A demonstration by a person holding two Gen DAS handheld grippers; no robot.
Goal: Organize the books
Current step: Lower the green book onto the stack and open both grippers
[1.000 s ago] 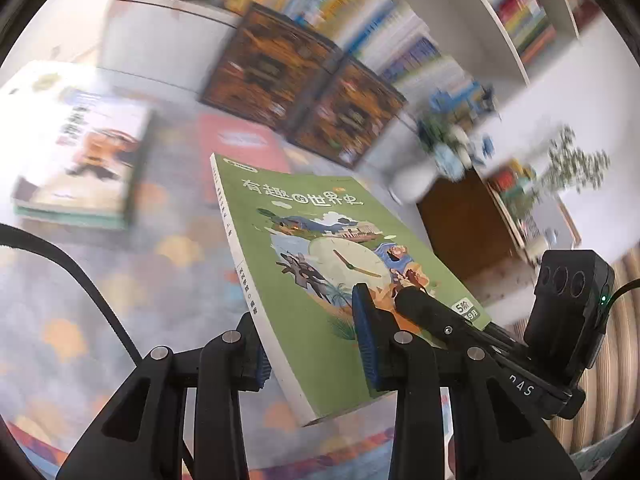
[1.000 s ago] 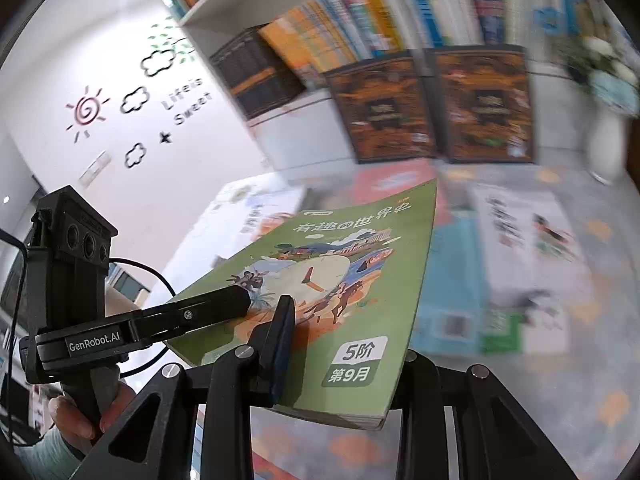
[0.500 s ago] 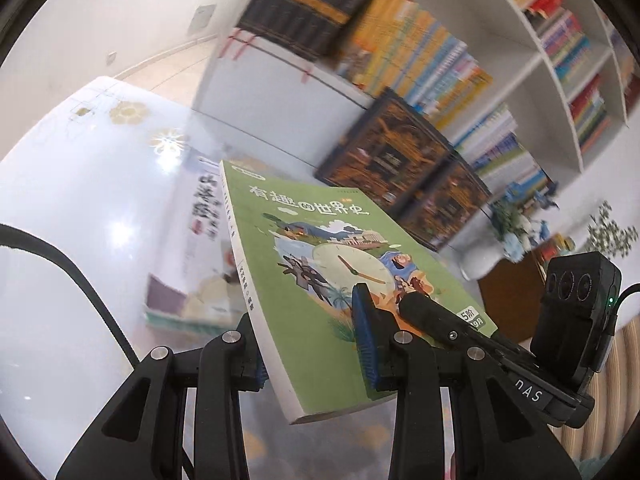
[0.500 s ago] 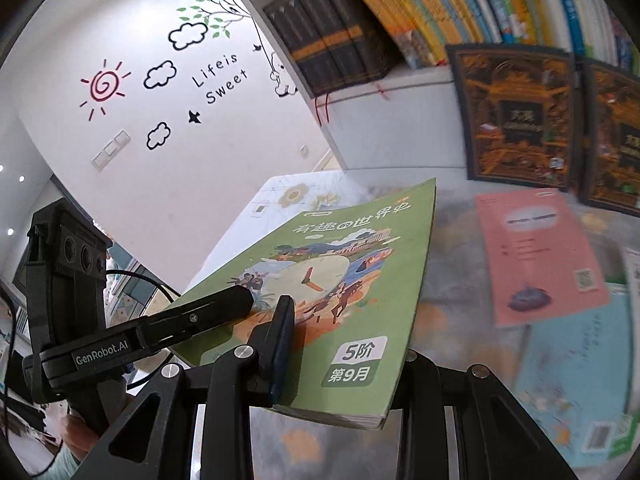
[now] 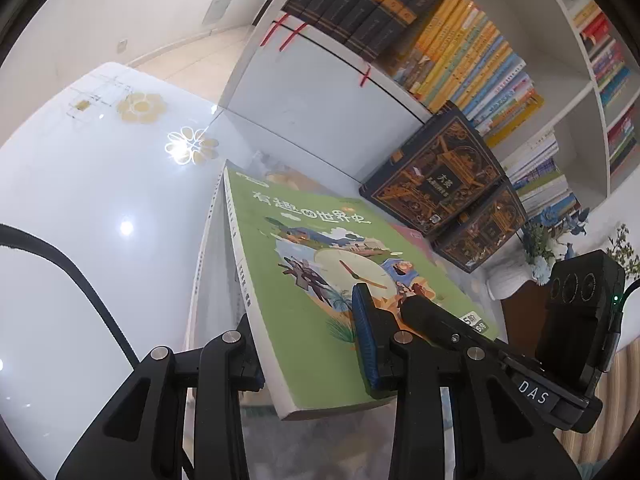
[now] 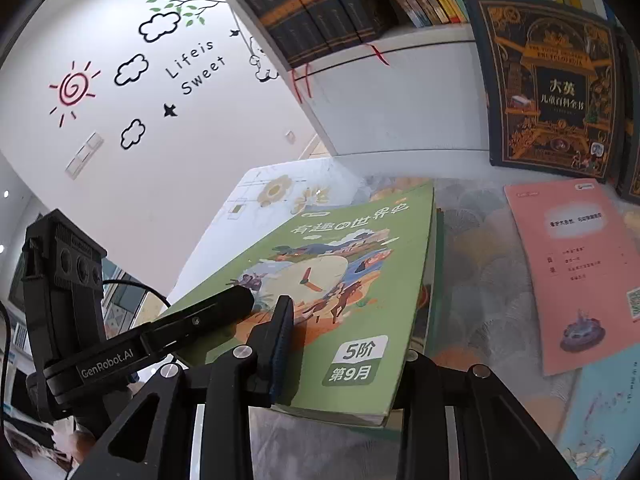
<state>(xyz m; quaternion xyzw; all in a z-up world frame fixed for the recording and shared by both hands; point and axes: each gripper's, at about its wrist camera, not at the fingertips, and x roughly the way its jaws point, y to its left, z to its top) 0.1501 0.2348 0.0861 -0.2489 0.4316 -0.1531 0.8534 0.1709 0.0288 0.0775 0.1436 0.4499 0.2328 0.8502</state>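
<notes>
A: Where is the green book [image 5: 320, 280], and how is it held?

B: It is clamped along its near edge by both grippers, the left gripper [image 5: 308, 344] by the spine corner, the right gripper [image 6: 344, 344] by the open-edge corner. It is held low over a stack of books [image 6: 436, 264] at the table's left end.

A: How is it expected to handle?

B: It is judged a light, flexible paperback with a glossy, possibly slippery cover; a grip at both corners limits sagging.

A: What can be read?

B: "5阶 第9月" on the cover, "GenRobot.AI" on the left gripper, "Life is Sweet" on the wall [image 6: 192, 64].
</notes>
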